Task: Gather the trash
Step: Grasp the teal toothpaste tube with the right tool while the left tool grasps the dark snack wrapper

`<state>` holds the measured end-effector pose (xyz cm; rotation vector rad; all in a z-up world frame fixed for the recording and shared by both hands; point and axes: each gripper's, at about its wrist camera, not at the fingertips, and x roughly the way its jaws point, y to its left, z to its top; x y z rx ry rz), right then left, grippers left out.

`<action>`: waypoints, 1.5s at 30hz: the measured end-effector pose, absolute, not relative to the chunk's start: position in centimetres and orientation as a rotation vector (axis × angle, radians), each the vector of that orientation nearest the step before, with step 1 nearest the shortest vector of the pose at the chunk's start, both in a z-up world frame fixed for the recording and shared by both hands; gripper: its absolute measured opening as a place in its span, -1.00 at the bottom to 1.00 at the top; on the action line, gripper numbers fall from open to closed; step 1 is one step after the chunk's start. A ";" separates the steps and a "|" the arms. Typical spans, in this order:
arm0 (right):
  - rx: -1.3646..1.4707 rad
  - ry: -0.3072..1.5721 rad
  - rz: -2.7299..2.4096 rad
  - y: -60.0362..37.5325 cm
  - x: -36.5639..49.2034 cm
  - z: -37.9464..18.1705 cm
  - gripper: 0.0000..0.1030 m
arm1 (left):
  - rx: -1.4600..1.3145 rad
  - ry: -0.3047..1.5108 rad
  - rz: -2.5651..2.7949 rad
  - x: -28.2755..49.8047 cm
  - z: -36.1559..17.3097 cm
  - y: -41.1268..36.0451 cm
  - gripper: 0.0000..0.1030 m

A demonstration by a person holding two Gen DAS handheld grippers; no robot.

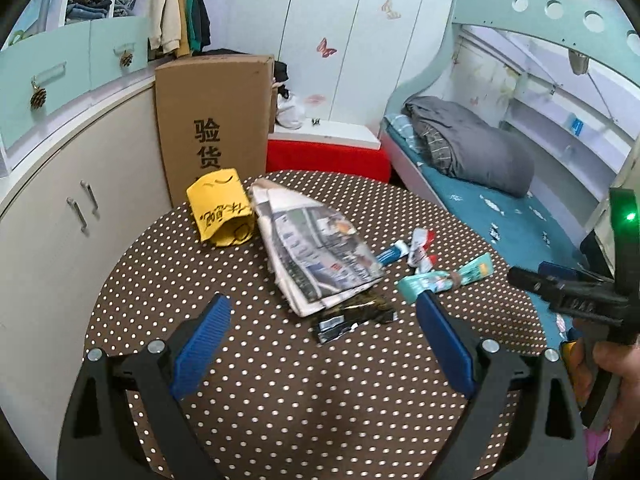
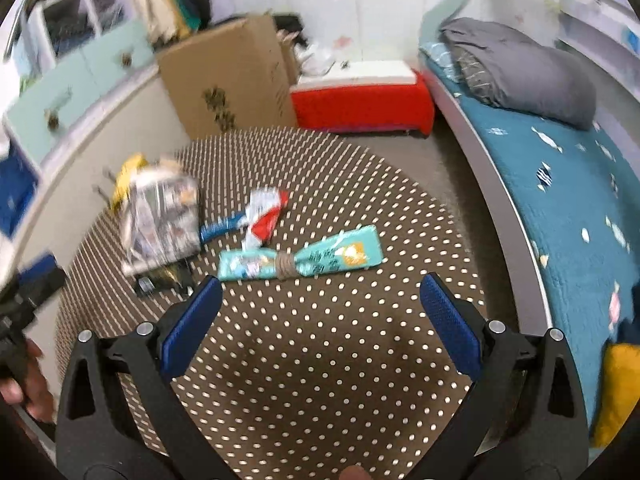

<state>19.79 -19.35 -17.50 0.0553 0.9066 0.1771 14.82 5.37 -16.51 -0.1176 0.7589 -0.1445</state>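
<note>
Trash lies on a round brown polka-dot table [image 1: 280, 380]: a folded newspaper [image 1: 316, 248], a crumpled yellow paper bag [image 1: 222, 212], a dark wrapper [image 1: 352, 318], a teal tied wrapper [image 1: 444, 278] and red-white wrappers [image 1: 420, 248]. My left gripper [image 1: 322, 312] is open above the near table edge, the dark wrapper between its fingertips. My right gripper [image 2: 320, 292] is open and empty, just short of the teal wrapper [image 2: 300, 260]. The newspaper [image 2: 164, 216] and red-white wrapper [image 2: 266, 216] lie beyond it. The right gripper also shows at the right edge of the left wrist view [image 1: 560, 292].
A tall cardboard box [image 1: 216, 120] stands behind the table beside a beige cabinet [image 1: 60, 240]. A red-and-white box [image 1: 328, 152] sits on the floor. A bed with a teal sheet [image 2: 560, 184] and grey duvet [image 1: 468, 144] runs along the right.
</note>
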 end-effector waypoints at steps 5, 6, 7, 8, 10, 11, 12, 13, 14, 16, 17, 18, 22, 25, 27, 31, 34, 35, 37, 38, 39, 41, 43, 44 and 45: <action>-0.194 0.944 0.241 -16.6 21.3 -20.1 0.88 | -0.104 0.793 -0.133 15.3 -17.8 5.5 0.78; -0.240 0.947 0.249 -16.1 21.7 -20.6 0.88 | -0.105 0.801 -0.128 15.4 -18.0 5.6 0.78; -0.285 0.948 0.257 -15.7 22.2 -21.0 0.88 | -0.105 0.806 -0.126 15.6 -18.2 5.6 0.78; -0.316 0.947 0.267 -15.3 22.5 -21.3 0.88 | -0.101 0.811 -0.123 15.7 -18.4 5.5 0.78; -0.375 0.943 0.306 -14.5 23.3 -21.7 0.88 | -0.094 0.817 -0.119 16.1 -18.5 5.4 0.78; -0.410 0.943 0.327 -14.1 23.8 -22.0 0.88 | -0.092 0.821 -0.120 16.2 -18.6 5.3 0.78; -0.436 0.949 0.347 -13.7 24.2 -22.3 0.88 | -0.089 0.827 -0.121 16.5 -18.7 5.2 0.78; -0.455 0.956 0.369 -13.4 24.6 -22.7 0.86 | -0.086 0.832 -0.120 16.7 -18.8 5.0 0.78; -0.465 0.967 0.397 -13.2 25.0 -23.2 0.74 | -0.082 0.836 -0.119 16.8 -18.9 4.8 0.78; -0.426 0.979 0.450 -13.5 25.6 -23.4 0.48 | -0.071 0.844 -0.130 17.1 -19.1 4.3 0.78; -0.388 0.992 0.477 -13.8 25.9 -23.4 0.30 | -0.064 0.848 -0.137 17.2 -19.3 4.0 0.78; -0.383 0.989 0.476 -14.0 25.9 -23.3 0.14 | -0.050 0.855 -0.148 17.3 -19.6 3.6 0.78; -0.317 1.015 0.514 -14.8 25.2 -23.1 -0.41 | 0.001 0.877 -0.195 17.6 -20.8 2.3 0.78; -0.255 1.027 0.504 -15.8 24.0 -23.1 -0.44 | 0.027 0.917 -0.224 18.4 -22.0 1.2 0.78; -0.214 1.029 0.500 -16.5 23.0 -23.0 -0.48 | 0.020 0.929 -0.234 18.9 -22.4 0.4 0.78; -0.162 1.028 0.480 -17.4 21.3 -22.8 -0.53 | -0.012 0.957 -0.199 20.1 -23.2 -0.6 0.78; -0.127 1.025 0.470 -18.0 21.0 -22.8 -0.57 | -0.044 0.979 -0.163 21.1 -23.9 -1.1 0.78; -0.105 1.022 0.468 -18.3 20.6 -22.8 -0.57 | -0.055 0.977 -0.158 21.2 -24.1 -1.2 0.70; -0.076 1.020 0.466 -18.6 19.8 -22.7 -0.58 | -0.041 0.962 -0.149 20.9 -24.0 -1.5 0.39; -0.057 1.018 0.465 -18.9 19.5 -22.7 -0.58 | -0.038 0.960 -0.155 20.9 -23.9 -1.6 0.11; -0.040 1.017 0.465 -19.3 19.3 -22.6 -0.58 | -0.038 0.954 -0.160 20.6 -23.8 -1.6 -0.29; -0.012 1.012 0.461 -19.8 18.8 -22.6 -0.58 | -0.062 0.960 -0.181 20.2 -23.7 -1.1 -0.56; 0.009 1.011 0.457 -20.2 18.4 -22.6 -0.58 | -0.082 0.963 -0.200 19.8 -23.7 -0.6 -0.59; 0.019 1.011 0.456 -20.5 18.0 -22.7 -0.58 | -0.080 0.962 -0.201 19.6 -23.7 -0.4 -0.59; 0.022 1.012 0.456 -20.5 18.1 -22.7 -0.58 | -0.075 0.962 -0.201 19.3 -23.6 -0.3 -0.54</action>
